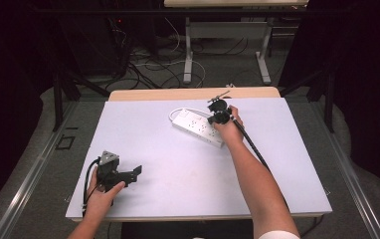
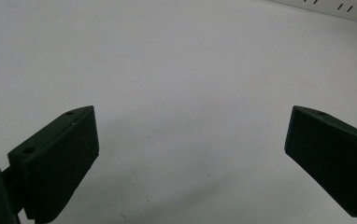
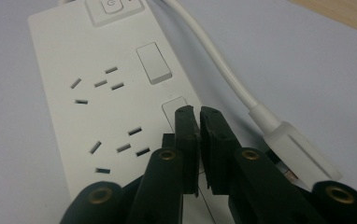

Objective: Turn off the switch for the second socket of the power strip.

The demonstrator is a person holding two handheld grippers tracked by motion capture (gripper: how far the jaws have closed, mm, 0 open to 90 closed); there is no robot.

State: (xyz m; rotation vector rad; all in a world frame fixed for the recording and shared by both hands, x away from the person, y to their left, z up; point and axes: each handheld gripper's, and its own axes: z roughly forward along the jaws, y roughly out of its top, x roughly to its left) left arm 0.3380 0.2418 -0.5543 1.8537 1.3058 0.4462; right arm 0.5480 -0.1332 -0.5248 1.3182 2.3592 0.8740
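the right gripper (image 3: 199,112), jaws nearly pressed together with nothing between, bears on what looks like a rocker switch (image 3: 179,111) of the white power strip (image 1: 198,127) at the table's far middle, apparently mid-press, so next comes lifting straight off, while the left gripper (image 1: 123,175) rests spread.

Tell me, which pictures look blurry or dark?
High view: the power strip and white table are well lit, the room behind is dark. Left gripper view: the near black tongs look soft. Right gripper view: sockets sharp, closest tongs slightly blurred.
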